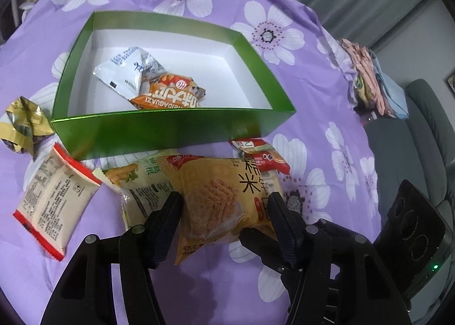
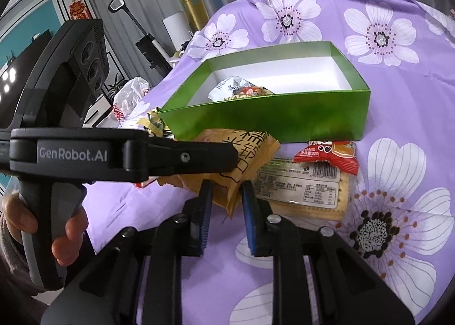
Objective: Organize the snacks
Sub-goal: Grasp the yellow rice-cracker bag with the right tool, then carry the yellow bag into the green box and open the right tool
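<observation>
A green box (image 1: 170, 129) with a white floor stands on the purple flowered cloth; it also shows in the right wrist view (image 2: 270, 117). Inside lie a white packet (image 1: 122, 72) and an orange packet (image 1: 167, 95). My left gripper (image 1: 224, 205) is shut on a yellow rice-cracker packet (image 1: 219, 194), held just in front of the box; the packet also shows in the right wrist view (image 2: 244, 160). My right gripper (image 2: 227, 200) is open, its fingers on either side of that packet's corner. A red packet (image 2: 330, 154) and a biscuit pack (image 2: 307, 191) lie beside it.
On the cloth near the box lie a cream red-edged packet (image 1: 54, 200), a green-print packet (image 1: 136, 183) and a crumpled gold wrapper (image 1: 25, 126). Folded cloths (image 1: 372, 80) sit at the table's right edge. A white-red bag (image 2: 128, 100) lies left of the box.
</observation>
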`<action>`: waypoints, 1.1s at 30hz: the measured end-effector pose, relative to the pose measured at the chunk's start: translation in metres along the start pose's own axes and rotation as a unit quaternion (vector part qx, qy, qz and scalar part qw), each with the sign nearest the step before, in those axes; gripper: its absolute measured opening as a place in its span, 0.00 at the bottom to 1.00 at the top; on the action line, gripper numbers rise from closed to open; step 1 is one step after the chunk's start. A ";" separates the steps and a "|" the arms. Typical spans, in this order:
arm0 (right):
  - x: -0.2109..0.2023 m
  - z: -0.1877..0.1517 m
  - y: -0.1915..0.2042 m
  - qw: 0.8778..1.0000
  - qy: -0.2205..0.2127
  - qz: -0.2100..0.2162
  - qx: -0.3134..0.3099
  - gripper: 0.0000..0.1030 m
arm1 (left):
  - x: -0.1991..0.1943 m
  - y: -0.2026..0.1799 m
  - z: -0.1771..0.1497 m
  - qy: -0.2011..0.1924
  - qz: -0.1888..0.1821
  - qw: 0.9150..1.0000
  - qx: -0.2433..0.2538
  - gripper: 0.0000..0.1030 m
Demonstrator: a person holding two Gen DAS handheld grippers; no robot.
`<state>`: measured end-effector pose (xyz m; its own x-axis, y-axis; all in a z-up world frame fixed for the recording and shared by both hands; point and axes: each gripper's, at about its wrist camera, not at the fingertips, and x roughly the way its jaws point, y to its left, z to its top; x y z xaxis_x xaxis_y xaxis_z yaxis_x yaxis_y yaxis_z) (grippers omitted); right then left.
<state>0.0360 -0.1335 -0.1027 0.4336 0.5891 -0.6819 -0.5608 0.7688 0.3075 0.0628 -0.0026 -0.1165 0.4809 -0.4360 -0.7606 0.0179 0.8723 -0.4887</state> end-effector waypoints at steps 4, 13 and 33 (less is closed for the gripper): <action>-0.006 0.000 0.006 1.000 -0.005 0.001 -0.006 0.21 | -0.008 -0.004 -0.002 -0.010 0.002 1.000 0.004 0.61; -0.023 0.005 0.014 1.000 -0.025 0.000 -0.014 0.21 | -0.028 -0.018 -0.003 -0.034 0.009 0.999 0.029 0.61; -0.043 0.014 0.023 0.998 -0.052 -0.006 -0.029 0.21 | -0.050 -0.036 -0.001 -0.065 0.013 0.996 0.067 0.61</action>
<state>0.0145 -0.1379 -0.0569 0.5087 0.6053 -0.6122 -0.5937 0.7616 0.2597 0.0376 -0.0128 -0.0614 0.5924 -0.3887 -0.7057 0.1167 0.9081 -0.4022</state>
